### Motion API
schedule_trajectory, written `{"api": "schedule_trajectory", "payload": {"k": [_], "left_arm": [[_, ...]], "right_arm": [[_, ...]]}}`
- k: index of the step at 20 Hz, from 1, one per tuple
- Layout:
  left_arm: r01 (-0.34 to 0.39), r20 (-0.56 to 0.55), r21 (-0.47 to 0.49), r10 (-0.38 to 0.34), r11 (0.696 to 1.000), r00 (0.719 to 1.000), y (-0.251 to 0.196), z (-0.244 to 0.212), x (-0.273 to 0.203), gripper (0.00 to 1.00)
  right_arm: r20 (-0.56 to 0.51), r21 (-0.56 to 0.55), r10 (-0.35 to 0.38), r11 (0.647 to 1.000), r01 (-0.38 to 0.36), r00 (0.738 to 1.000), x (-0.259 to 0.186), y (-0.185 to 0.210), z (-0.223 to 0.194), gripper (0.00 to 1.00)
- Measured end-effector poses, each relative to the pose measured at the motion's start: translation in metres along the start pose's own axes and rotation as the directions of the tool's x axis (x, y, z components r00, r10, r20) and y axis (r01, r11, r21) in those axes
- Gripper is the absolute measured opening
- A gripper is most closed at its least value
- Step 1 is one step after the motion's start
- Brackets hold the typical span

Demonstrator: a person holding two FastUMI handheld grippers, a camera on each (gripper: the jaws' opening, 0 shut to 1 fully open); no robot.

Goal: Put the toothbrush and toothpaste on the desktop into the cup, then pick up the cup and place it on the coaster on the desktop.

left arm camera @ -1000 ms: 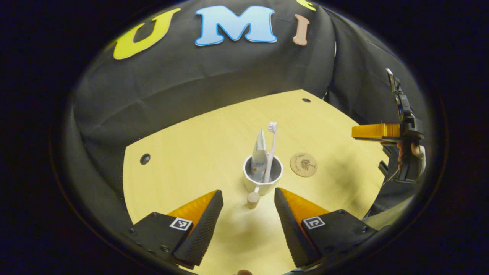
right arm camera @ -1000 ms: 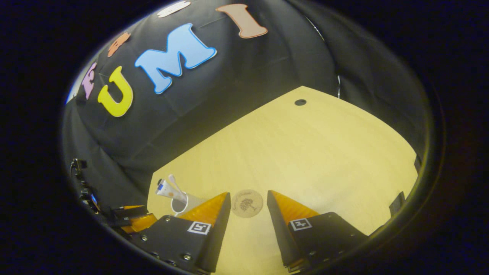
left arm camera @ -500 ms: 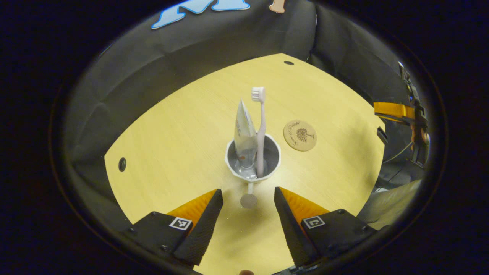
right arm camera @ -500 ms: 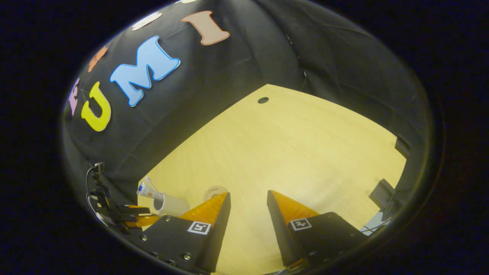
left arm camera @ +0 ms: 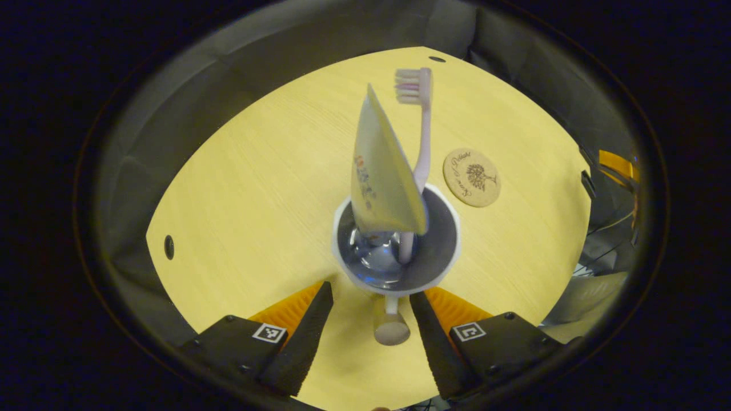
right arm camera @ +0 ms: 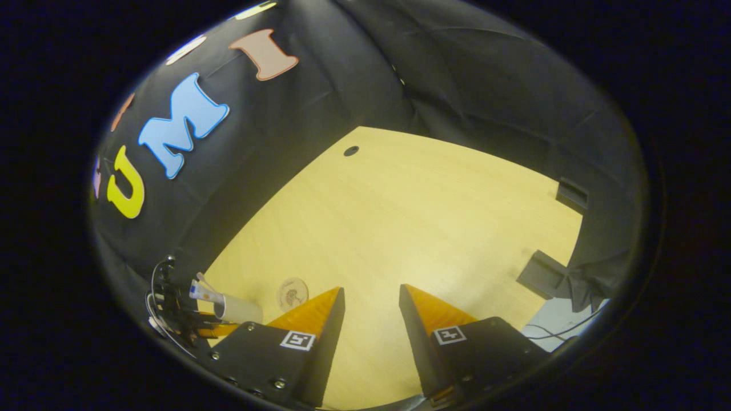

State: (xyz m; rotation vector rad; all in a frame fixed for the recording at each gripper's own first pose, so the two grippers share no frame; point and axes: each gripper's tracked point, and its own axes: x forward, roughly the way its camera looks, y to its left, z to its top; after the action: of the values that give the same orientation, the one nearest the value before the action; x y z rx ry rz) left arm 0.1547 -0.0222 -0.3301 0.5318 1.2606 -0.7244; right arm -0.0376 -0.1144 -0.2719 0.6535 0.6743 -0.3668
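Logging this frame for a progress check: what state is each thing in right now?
Cup: upright on the desk, off the coaster, handle between the open left tongs.
Toothpaste: standing in the cup.
Toothbrush: in the cup, bristles up.
Coaster: bare.
Right tongs: open, holding nothing.

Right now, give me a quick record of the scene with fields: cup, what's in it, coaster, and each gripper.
cup: white cup, standing on the desktop, not on the coaster
contents: toothbrush and toothpaste, both upright inside
coaster: round coaster, bare, beside the cup
left gripper: left gripper open, its fingers either side of the cup's handle, not closed on it
right gripper: right gripper open, holding nothing, over bare desktop away from the cup
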Motion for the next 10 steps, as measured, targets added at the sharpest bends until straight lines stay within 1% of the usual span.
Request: {"api": "schedule_trajectory", "payload": {"k": [1, 3, 4, 5, 6, 7, 8, 9, 10], "left_arm": [[0.001, -0.003, 0.004, -0.001, 1.000, 1.000, 0.000, 0.002, 0.002, 0.95], [0.011, 0.004, 0.009, -0.011, 1.000, 1.000, -0.002, 0.006, 0.003, 0.87], [0.016, 0.012, 0.011, -0.017, 1.000, 1.000, -0.004, 0.009, 0.002, 0.70], [0.011, 0.021, 0.010, -0.012, 1.000, 1.000, -0.006, 0.010, 0.004, 0.70], [-0.010, 0.026, 0.011, 0.010, 1.000, 1.000, -0.004, 0.012, 0.005, 0.56], [-0.013, 0.023, 0.012, 0.012, 1.000, 1.000, -0.006, 0.010, 0.005, 0.42], [-0.019, 0.028, 0.016, 0.019, 1.000, 0.999, -0.007, 0.012, 0.002, 0.41], [-0.026, 0.039, 0.016, 0.025, 1.000, 0.999, -0.009, 0.012, 0.005, 0.33], [-0.028, 0.053, 0.014, 0.027, 1.000, 0.998, -0.012, 0.013, 0.006, 0.38]], "right_arm": [[-0.003, 0.007, -0.004, 1.000, 0.004, 1.000, 0.000, -0.003, 0.000, 0.61], [-0.016, 0.015, -0.008, 1.000, 0.008, 1.000, -0.001, -0.006, -0.005, 0.61], [-0.026, 0.015, -0.010, 1.000, 0.010, 1.000, 0.000, -0.007, -0.008, 0.61], [-0.036, 0.012, -0.008, 1.000, 0.009, 0.999, 0.000, -0.007, -0.011, 0.61], [-0.047, 0.008, -0.003, 1.000, 0.003, 0.999, 0.001, -0.005, -0.014, 0.60], [-0.055, 0.004, 0.003, 1.000, -0.003, 0.998, 0.001, -0.003, -0.017, 0.61], [-0.058, -0.004, 0.009, 1.000, -0.010, 0.998, 0.001, 0.000, -0.018, 0.60], [-0.062, -0.013, 0.013, 1.000, -0.014, 0.998, 0.002, 0.001, -0.018, 0.60], [-0.065, -0.019, 0.019, 1.000, -0.020, 0.998, 0.002, 0.003, -0.018, 0.60]]}}
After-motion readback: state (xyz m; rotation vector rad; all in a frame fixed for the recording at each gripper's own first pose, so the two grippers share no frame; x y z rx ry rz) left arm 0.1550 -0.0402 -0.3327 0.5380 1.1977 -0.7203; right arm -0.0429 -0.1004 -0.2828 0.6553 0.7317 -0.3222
